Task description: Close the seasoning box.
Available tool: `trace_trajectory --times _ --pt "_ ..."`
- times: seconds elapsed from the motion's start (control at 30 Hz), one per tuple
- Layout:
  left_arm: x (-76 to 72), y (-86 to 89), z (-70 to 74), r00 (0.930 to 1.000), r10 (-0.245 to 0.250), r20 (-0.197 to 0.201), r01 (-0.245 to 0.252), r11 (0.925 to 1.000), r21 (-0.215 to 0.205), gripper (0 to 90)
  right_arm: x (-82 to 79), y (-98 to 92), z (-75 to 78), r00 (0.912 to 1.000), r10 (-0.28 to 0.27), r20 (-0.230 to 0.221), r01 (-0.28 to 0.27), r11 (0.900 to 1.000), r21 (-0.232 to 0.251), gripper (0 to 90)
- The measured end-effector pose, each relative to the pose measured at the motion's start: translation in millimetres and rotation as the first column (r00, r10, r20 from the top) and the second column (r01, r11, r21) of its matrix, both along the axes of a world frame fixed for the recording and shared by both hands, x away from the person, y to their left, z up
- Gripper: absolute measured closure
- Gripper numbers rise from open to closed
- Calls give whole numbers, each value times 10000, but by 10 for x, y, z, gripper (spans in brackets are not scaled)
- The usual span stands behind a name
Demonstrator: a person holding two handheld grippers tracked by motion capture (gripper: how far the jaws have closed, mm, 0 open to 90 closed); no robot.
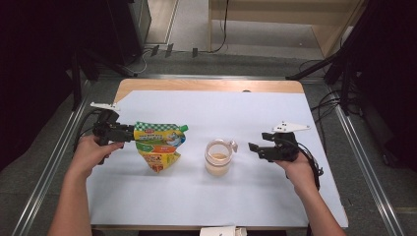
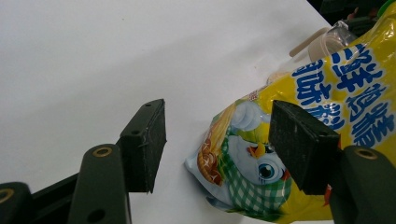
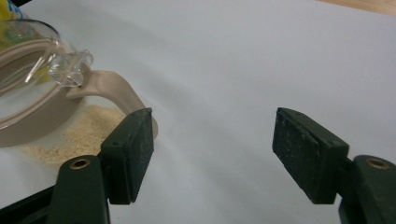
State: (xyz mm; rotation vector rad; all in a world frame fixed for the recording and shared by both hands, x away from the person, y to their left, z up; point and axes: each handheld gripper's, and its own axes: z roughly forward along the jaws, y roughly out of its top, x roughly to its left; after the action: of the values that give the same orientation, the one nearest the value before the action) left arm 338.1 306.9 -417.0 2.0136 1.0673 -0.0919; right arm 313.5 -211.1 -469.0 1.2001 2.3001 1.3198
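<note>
Yellow pouch (image 1: 159,146) lies just before the spread left tongs (image 1: 129,132); right tongs (image 1: 254,148) gape near a jar (image 1: 218,157).

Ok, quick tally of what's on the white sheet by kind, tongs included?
Yellow spout pouch: 1
Clear jar holding beige powder: 1
Tongs: 2, left tongs open beside the pouch, right tongs open near the jar
Total: 4

Pouch (image 1: 160,146): yellow w/ green-white check, blue text, green cap. Jar (image 1: 218,158): clear, beige rim, tan powder. Sheet (image 1: 255,118): white. 2 grippers' jaws: black.
</note>
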Motion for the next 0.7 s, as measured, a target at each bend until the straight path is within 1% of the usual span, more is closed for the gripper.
trace_trajectory --times 0.1,0.23,0.37,0.43,0.53,0.7 --pt "7 1 -6 10000 -3 -33 3 10000 -6 379 4 -31 -13 9999 -93 -116 93 10000 18 302" --pt "11 5 -9 10000 33 -45 -33 10000 38 378 13 -64 -32 9997 -173 -149 173 9998 -39 302" --pt "12 -3 -16 10000 35 -64 -35 10000 56 375 16 -75 -32 9997 -212 -137 212 9998 2 302" --pt "21 -3 -20 9995 165 -274 -164 9999 35 372 20 -80 -38 9996 -227 -148 227 9997 -28 302" --pt "20 -3 -26 9997 228 -102 -227 9997 103 372 23 -83 -45 9997 -207 -141 205 9997 -116 302" --pt "23 -12 -38 9998 215 -18 -215 9996 177 369 27 -76 -54 9998 -163 -116 161 9997 -193 302"
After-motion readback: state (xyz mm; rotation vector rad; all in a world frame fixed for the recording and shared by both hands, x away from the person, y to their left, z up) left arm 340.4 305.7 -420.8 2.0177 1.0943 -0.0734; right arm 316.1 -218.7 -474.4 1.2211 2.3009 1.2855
